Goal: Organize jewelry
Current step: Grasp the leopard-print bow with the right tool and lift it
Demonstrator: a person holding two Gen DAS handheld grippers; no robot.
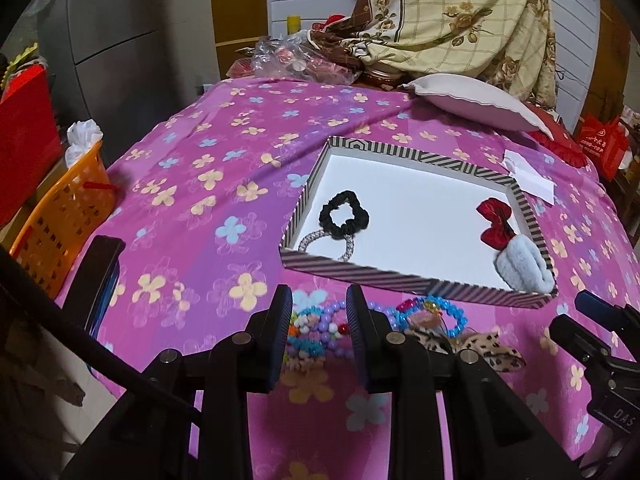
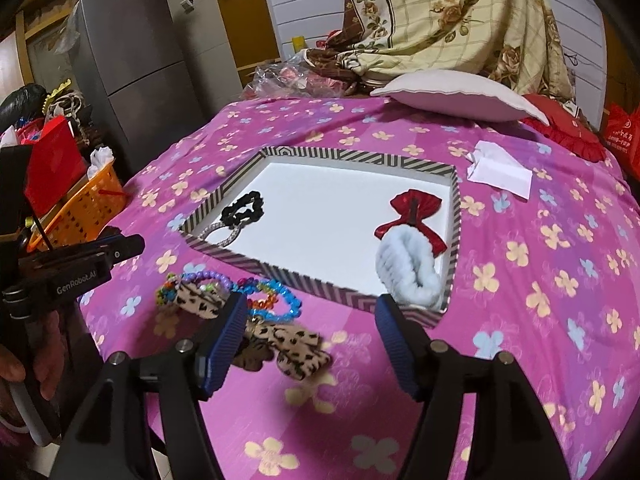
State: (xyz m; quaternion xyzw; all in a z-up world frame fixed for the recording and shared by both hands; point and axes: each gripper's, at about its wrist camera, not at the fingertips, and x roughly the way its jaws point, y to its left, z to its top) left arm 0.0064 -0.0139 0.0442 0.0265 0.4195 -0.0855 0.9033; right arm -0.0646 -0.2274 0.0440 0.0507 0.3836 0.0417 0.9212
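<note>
Both jaws released, nothing between them. Right gripper (image 2: 312, 336) nearer the leopard-print bow (image 2: 296, 344), just off its left pad, long axis crosswise; left gripper (image 1: 319, 332) over bead bracelets (image 1: 320, 328); striped tray (image 2: 320, 280) beyond.

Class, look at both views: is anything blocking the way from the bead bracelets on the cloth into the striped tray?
Only the tray's low near wall stands between the bracelets and its white floor, so they must be lifted over it. Beyond the wall the middle floor is bare; the black scrunchie and the fluffy band lie off to the sides.
</note>
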